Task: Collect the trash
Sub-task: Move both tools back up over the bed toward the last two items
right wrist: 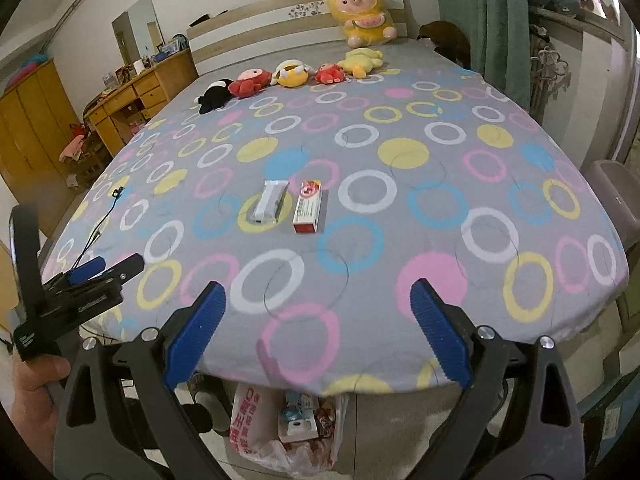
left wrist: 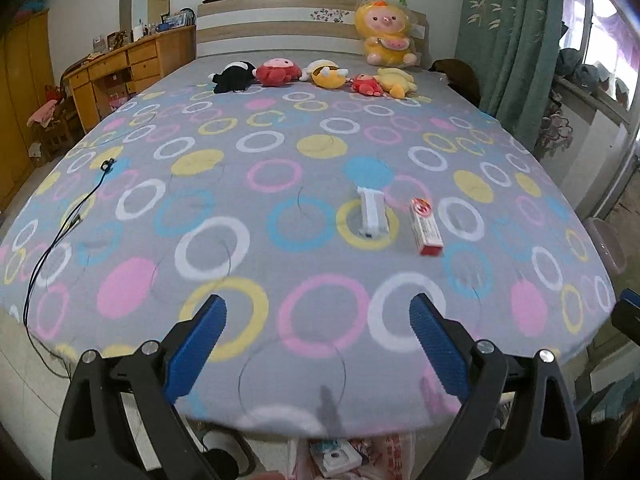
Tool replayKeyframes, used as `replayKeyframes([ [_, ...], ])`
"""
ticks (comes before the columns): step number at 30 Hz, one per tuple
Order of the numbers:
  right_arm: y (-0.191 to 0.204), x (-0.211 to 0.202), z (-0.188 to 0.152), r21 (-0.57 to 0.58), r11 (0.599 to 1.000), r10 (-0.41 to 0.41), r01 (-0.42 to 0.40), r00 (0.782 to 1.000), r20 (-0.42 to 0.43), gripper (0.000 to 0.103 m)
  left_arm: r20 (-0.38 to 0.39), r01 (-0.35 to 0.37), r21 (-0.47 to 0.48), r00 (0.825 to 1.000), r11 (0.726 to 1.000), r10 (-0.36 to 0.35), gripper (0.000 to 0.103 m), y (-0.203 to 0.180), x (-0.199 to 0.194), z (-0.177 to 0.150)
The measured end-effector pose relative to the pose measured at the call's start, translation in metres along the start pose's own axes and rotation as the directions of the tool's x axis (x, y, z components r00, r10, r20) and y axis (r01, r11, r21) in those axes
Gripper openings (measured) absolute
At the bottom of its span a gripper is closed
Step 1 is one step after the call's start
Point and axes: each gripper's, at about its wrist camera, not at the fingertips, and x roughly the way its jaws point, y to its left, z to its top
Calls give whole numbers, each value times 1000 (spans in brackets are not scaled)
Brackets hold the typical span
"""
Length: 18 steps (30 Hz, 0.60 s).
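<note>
Two pieces of trash lie side by side on the circle-patterned bed sheet (left wrist: 280, 184): a white wrapper (left wrist: 371, 214) (right wrist: 269, 202) and, to its right, a red-and-white small box (left wrist: 426, 226) (right wrist: 309, 208). My left gripper (left wrist: 318, 312) hovers open over the foot of the bed, well short of both. Open too, my right gripper (right wrist: 318, 300) hangs over the same near edge with nothing between its fingers. The right wrist view catches the left gripper (right wrist: 104, 266) at the left, held by a hand (right wrist: 32, 396). On the floor below the bed's edge sits a plastic bag (right wrist: 280, 424) (left wrist: 352, 456) with packaging inside.
Several plush toys (left wrist: 320, 74) line the head of the bed, and a big yellow one (left wrist: 386, 36) leans on the headboard. A black cable (left wrist: 60, 232) trails over the bed's left side. A wooden desk (left wrist: 120, 72) stands left, green curtains (left wrist: 516, 40) right, a grey bin (right wrist: 616, 200) beside the bed.
</note>
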Motion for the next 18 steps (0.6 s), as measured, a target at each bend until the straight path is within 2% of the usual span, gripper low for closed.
replayKeyframes([
  [12, 17, 75, 46, -75, 996, -43, 39, 998, -48, 91, -69, -8, 9, 998, 1000, 9, 90, -24, 93, 53],
  [18, 23, 126, 52, -94, 994, -63, 53, 993, -103, 91, -110, -14, -7, 994, 1000, 13, 90, -28, 147, 75],
])
